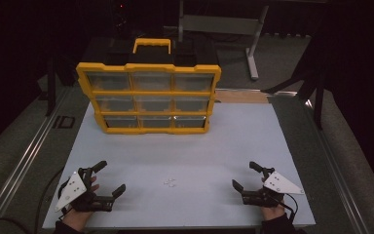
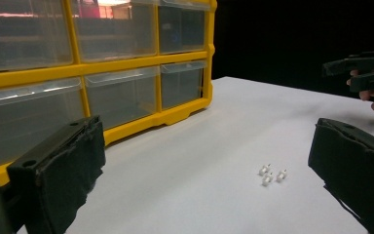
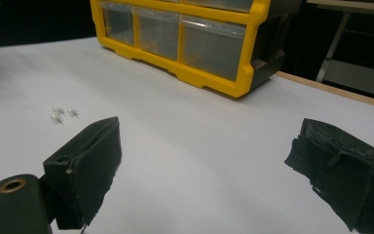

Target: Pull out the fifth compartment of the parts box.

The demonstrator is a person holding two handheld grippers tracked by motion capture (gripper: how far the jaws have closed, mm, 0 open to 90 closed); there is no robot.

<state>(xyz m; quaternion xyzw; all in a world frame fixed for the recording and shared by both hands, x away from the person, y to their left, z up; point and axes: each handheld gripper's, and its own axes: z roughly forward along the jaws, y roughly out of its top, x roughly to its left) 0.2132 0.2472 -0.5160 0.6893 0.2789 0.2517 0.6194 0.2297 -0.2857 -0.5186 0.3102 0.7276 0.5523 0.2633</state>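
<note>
From the high view, your 3 small white parts [image 1: 169, 182] lie in a tight cluster on the white worktop [image 1: 209, 146], between your 2 tools and near the front edge; the left tool [image 1: 108, 179] and the right tool [image 1: 245, 176] sit about equally far from them, the left perhaps slightly nearer, and both are spread wide with nothing in them. The yellow organizer [image 1: 148, 96] stands well behind, drawers facing you. In the left gripper view, the parts [image 2: 271, 174] sit ahead and toward the right jaw, apart from both jaws, with the right tool [image 2: 365, 73] farther off across the worktop. In the right gripper view, the parts [image 3: 62, 114] lie off to the left, beyond the left jaw and blurred, so that tool would need to swing left. The cluster shows no clear long axis, so your approach turns on direction alone; I judge the left tool better lined up.
</note>
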